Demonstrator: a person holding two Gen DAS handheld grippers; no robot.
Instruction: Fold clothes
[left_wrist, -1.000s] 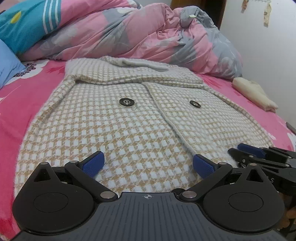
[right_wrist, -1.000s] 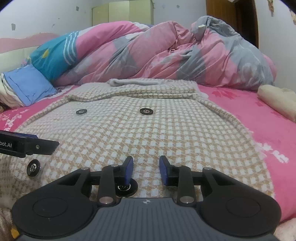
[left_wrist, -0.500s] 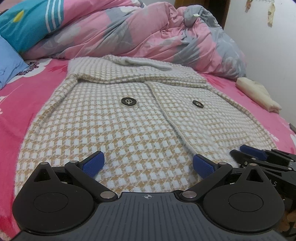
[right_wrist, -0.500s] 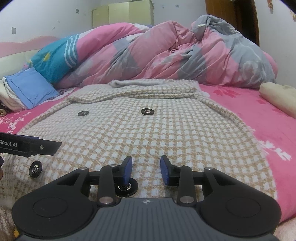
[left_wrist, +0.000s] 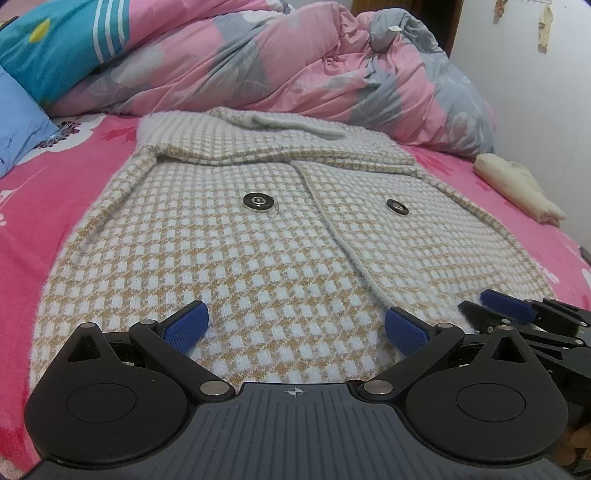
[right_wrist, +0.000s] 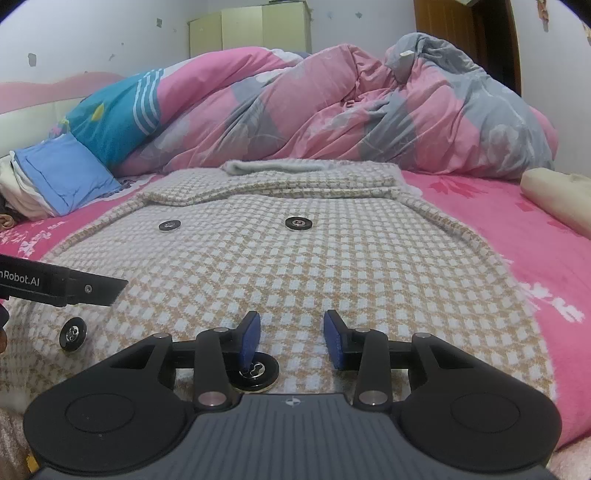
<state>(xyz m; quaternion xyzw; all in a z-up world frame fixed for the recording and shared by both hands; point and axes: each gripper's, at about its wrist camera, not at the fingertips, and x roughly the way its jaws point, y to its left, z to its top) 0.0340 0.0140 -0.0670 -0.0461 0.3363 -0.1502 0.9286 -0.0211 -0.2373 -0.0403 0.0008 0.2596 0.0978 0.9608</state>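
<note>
We cannot see the checked coat's (right_wrist: 295, 266) near hem, hidden behind the right gripper's (right_wrist: 291, 339) body at the frame's bottom.

Both cameras sat low and close over the near hem of the coat (left_wrist: 229, 266), looking up the bed toward the duvet (right_wrist: 332, 110). The left view faced slightly rightward, catching the right gripper (left_wrist: 517, 314) at its edge. Both shared the coat, two buttons (right_wrist: 298, 222), the duvet and the pillow (right_wrist: 62, 177).
</note>
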